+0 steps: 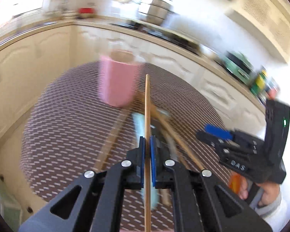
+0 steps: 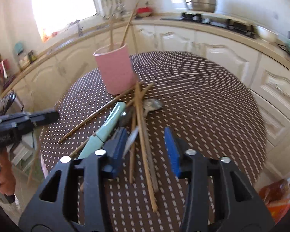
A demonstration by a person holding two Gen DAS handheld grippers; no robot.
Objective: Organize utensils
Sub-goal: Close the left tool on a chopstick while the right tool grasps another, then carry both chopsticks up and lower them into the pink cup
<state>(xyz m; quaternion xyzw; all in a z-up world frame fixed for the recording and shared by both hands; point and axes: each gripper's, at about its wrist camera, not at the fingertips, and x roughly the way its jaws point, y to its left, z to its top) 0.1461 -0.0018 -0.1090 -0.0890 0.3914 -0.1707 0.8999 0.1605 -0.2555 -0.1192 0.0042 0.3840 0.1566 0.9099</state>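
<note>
Your left gripper (image 1: 147,150) is clenched on a single slim wooden chopstick (image 1: 147,104), its blue pads pinching the round shaft, which runs straight up between the fingers; your right gripper (image 2: 147,145) stands released, blue pads well apart above the pile; directly under it lie several more bamboo chopsticks (image 2: 143,141), crossed and overlapping, with a pale mint-green plastic-handled knife (image 2: 108,125) just beside them on the left and a dull metal spoon (image 2: 152,104) at the far edge of the heap; all rest on a round table (image 2: 212,106) covered in a brown woven mat with pale dashes; beyond the pile stands a matte pink cylindrical cup (image 2: 116,69), upright, holding a few chopsticks that lean out of its rim; cream panelled cabinets (image 2: 218,56) curve behind.
</note>
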